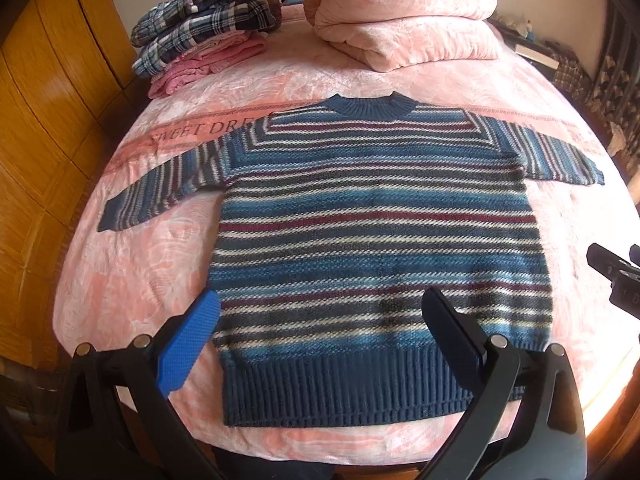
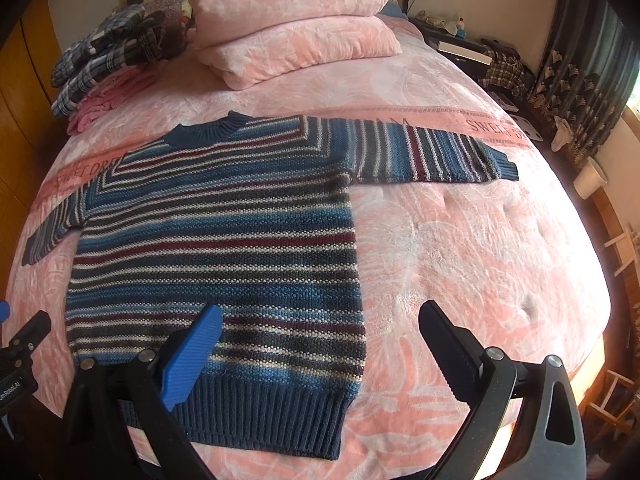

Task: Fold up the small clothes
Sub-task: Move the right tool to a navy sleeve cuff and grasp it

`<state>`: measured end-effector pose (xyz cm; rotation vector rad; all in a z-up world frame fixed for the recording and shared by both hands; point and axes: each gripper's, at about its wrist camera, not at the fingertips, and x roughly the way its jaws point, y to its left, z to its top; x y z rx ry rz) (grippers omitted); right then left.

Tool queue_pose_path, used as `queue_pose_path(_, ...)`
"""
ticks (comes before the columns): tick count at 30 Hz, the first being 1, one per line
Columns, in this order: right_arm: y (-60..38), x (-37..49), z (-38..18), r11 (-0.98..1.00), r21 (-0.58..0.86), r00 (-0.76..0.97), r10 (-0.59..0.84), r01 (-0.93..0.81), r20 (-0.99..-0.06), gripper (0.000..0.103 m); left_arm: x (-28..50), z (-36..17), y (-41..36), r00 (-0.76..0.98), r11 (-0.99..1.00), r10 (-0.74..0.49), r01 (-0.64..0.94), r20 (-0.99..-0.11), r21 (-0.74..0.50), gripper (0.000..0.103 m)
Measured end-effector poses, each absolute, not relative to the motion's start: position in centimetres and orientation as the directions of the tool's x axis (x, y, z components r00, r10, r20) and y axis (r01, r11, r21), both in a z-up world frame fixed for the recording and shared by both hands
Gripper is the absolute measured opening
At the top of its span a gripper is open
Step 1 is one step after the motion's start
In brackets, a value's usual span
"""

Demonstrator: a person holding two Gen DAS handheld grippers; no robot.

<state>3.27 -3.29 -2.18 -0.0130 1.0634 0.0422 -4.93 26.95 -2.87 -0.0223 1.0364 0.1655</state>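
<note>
a blue, white and maroon striped knitted sweater [image 1: 380,232] lies flat and face up on the pink plush bedspread [image 1: 132,280], unfolded, its ribbed navy hem [image 1: 360,392] along the near edge of the bed and its round collar pointing toward the headboard, so the long axis of the body runs from near edge to far end while both sleeves stretch out sideways toward the bed's left and right edges. the left gripper [image 1: 320,320] hovers over the hem near the sweater's middle, jaws spread wide and holding nothing. the right gripper [image 2: 320,332] hangs over the sweater's right lower corner, equally wide apart and empty, with the right sleeve [image 2: 432,152] farther ahead and to its right. judged from this layout, each sleeve is nearest the gripper on its own side, and folding has not begun. woven bands on the bedspread read "sweet dre…" where uncovered. a stack of plaid and pink folded garments [image 1: 200,36] sits at the far left corner, beside a folded pink quilt [image 1: 400,20].
</note>
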Motion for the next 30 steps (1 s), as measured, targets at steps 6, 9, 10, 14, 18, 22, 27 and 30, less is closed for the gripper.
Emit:
queue_pose_path(6, -10.0, 11.5, -3.0, 0.999, -0.011, 0.504, -0.025, 0.032, -0.863, 0.099, 1.5, -4.5, 27.7, 0.528, 0.988, 0.051, -0.148, -0.847, -0.033, 0.100)
queue_pose_path(9, -15.0, 17.2, -4.0, 0.997, 0.008, 0.478, -0.030, 0.077, -0.878, 0.099, 6.3, -4.8, 26.9, 0.535, 0.989, 0.087, -0.150, -0.840, 0.007, 0.100)
queue_pose_path(10, -16.9, 19.2, -4.5, 0.995, 0.027, 0.470, -0.021, 0.096, -0.882, 0.099, 8.0, -5.0, 26.6, 0.533, 0.989, 0.083, -0.149, -0.842, 0.003, 0.100)
queue_pose_path(14, -24.9, 26.4, -7.5, 0.979, 0.030, 0.398, -0.052, 0.199, -0.916, 0.099, 14.4, -5.8, 24.4, 0.538, 0.987, 0.057, -0.156, -0.841, -0.033, 0.100)
queue_pose_path(18, -31.7, 31.4, -10.7, 0.966, -0.027, 0.314, -0.111, 0.259, -0.943, 0.098, 19.8, -7.6, 21.1, 0.529, 0.987, 0.031, -0.150, -0.848, -0.057, 0.100)
queue_pose_path(22, -37.1, 34.2, -13.3, 0.950, -0.005, 0.261, -0.091, 0.311, -0.961, 0.093, 23.7, -9.8, 17.6, 0.502, 0.991, 0.011, -0.122, -0.865, -0.058, 0.100)
queue_pose_path(27, -41.5, 36.1, -15.9, 0.931, 0.022, 0.233, -0.068, 0.364, -0.970, 0.092, 25.8, -11.8, 14.3, 0.490, 0.998, 0.026, -0.067, -0.871, -0.007, 0.100)
queue_pose_path(30, -43.4, 36.4, -17.7, 0.916, 0.035, 0.180, -0.041, 0.400, -0.983, 0.091, 26.0, -12.7, 13.2, 0.486, 0.999, 0.029, -0.049, -0.873, 0.007, 0.100)
